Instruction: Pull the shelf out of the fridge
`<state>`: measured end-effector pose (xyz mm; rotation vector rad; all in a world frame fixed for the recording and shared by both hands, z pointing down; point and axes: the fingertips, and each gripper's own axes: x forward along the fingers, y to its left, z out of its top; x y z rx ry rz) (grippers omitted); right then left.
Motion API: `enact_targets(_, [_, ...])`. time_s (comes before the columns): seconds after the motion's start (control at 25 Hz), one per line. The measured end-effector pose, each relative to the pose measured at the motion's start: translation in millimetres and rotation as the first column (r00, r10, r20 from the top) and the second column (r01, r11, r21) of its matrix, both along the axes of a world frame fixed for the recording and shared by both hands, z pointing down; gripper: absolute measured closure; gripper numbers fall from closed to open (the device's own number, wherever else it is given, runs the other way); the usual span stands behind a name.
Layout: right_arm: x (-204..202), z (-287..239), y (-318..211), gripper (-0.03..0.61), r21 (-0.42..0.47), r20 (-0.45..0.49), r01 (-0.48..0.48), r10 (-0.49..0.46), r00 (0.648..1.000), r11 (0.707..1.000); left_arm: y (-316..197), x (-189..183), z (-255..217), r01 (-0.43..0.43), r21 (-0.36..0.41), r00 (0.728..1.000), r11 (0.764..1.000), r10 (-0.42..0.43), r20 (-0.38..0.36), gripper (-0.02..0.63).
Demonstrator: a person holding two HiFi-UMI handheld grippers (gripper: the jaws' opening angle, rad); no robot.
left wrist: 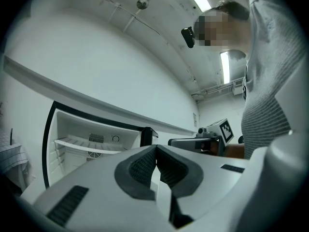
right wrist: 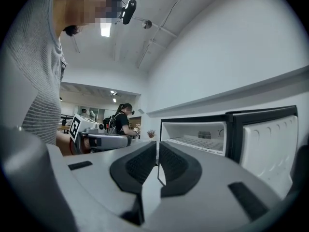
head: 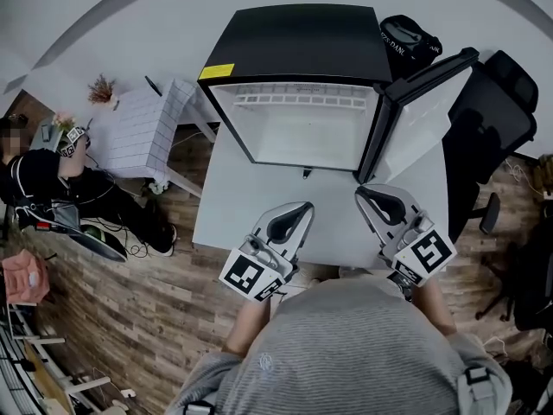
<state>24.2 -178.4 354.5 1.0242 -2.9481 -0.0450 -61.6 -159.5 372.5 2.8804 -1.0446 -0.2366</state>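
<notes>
Much of the white wire shelf (head: 298,100) is hard to make out. From the head view only its front rail and a strip of bars are seen, high in the small black fridge (head: 298,41). The rest is lost against the bright white interior. In the left gripper view the shelf (left wrist: 89,145) is seen as a thin pale ledge, and the lower right of the fridge is covered by the grey body of the tongs. In the right gripper view only a short stretch of the shelf (right wrist: 195,141) is shown, beside the open fridge door (right wrist: 268,144). The hands carrying the tongs are hidden under the marker cubes and the person's grey striped top (head: 363,353).

The fridge is stood on a white tabletop (head: 226,206), with its door swung open to the right. The shelf is seated inside, in the upper part of the compartment. The left tongs (head: 302,207) are clenched, pad against pad, with nothing between them. The right tongs (head: 366,194) are likewise drawn together, only a thin slit being left between the pads, and nothing is held. Both are held over the tabletop before the fridge opening. The shelf lies ahead of them, untouched.
</notes>
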Motion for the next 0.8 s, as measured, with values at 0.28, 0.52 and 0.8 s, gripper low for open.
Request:
enact_targets(0.28, [17, 8, -39, 0.565, -0.072, 0.044, -0.085, 0.088, 0.995, 0.994, -15, -5, 6, 0.028, -0.015, 1.0, 0.999, -0.028, 0.004, 0.603])
enact_targets(0.52, [7, 9, -56, 0.565, -0.065, 0.035, -0.074, 0.077, 0.996, 0.995, -43, -12, 8, 0.054, -0.038, 0.998, 0.998, -0.054, -0.01, 0.603])
enact_targets(0.8, [-4, 17, -72, 0.563, -0.058, -0.007, -0.058, 0.058, 0.998, 0.997, -89, -15, 16, 0.112, -0.133, 0.989, 0.985, -0.123, -0.081, 0.6])
